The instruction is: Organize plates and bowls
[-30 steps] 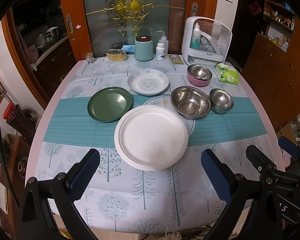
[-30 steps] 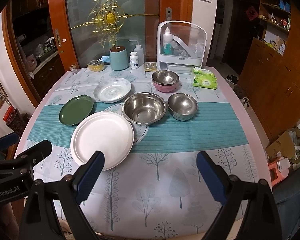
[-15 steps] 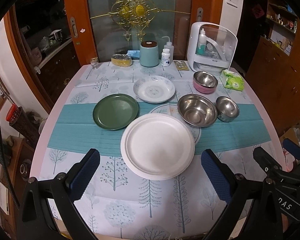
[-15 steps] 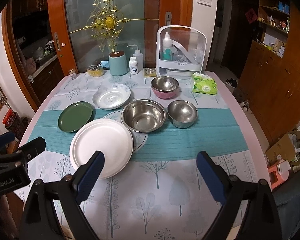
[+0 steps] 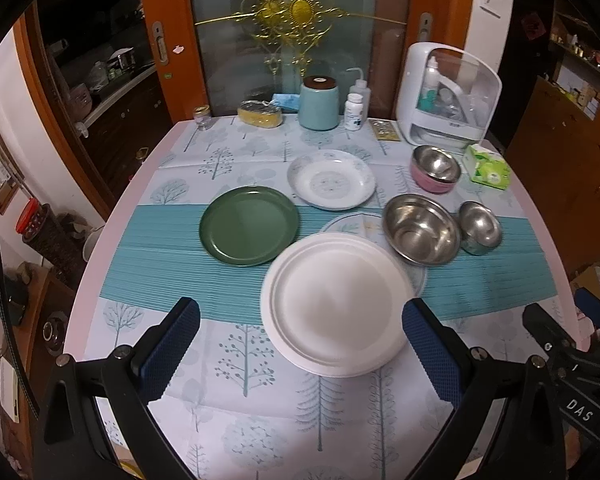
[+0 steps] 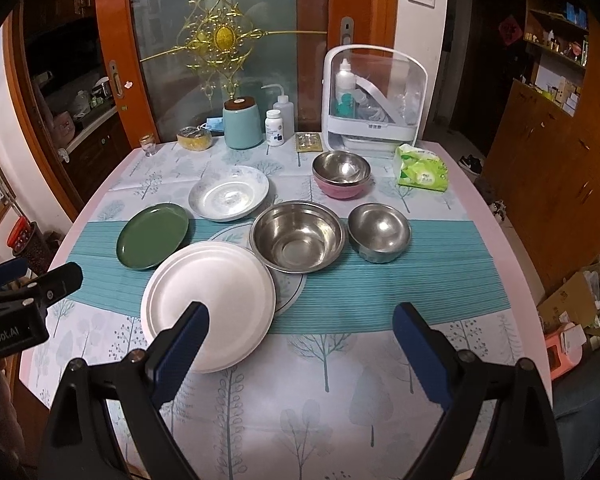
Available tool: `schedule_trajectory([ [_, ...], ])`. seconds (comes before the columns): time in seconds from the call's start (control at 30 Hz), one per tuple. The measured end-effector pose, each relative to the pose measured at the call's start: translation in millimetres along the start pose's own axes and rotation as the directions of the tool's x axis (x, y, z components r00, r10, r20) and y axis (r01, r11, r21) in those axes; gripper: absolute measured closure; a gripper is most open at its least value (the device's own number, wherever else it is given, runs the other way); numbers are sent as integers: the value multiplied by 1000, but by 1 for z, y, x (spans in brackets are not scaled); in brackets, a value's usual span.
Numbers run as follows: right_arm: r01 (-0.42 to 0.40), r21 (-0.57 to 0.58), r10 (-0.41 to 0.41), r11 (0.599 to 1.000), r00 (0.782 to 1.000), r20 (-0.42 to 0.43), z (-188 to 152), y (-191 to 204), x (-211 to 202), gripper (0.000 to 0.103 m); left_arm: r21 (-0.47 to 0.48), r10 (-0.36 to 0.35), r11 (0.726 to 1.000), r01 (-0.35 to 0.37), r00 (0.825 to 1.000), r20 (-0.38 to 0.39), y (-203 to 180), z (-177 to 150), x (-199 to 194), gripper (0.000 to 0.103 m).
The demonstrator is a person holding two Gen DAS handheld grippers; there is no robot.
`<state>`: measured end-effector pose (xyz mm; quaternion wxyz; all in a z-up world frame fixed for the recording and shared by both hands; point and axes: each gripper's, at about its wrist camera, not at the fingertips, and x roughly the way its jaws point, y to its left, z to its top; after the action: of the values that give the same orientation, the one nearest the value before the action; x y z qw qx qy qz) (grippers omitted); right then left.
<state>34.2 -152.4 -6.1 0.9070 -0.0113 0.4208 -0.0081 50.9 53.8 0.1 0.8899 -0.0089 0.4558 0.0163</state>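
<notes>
Both the left hand-held gripper (image 5: 300,336) and the right hand-held gripper (image 6: 300,334) hang released, holding nothing, above the counter (image 6: 340,400). The white plate (image 5: 334,304) is the landmark: green plate (image 5: 249,225) behind-left, large steel bowl (image 5: 420,229) behind-right (touching it, I cannot tell), patterned plate (image 5: 331,179) further behind.

white plate (image 5: 334,304) nearest, overlapping patterned plate | green plate (image 5: 249,225) left | floral plate (image 5: 331,179) behind | three steel bowls (image 5: 421,229) right, upright, one pink-sided
</notes>
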Motion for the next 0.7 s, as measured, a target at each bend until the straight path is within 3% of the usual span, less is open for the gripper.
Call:
schedule_trajectory([
  [0.53,33,-13,-34,999,995,-89,7,22,66,11,0,57,998,-57,994,-92,36,10,77,2],
  [0.7,41,-16,-43,999,990,-134,7,25,95,20,-2,37,999,-38,986,-161,49,13,119,2],
])
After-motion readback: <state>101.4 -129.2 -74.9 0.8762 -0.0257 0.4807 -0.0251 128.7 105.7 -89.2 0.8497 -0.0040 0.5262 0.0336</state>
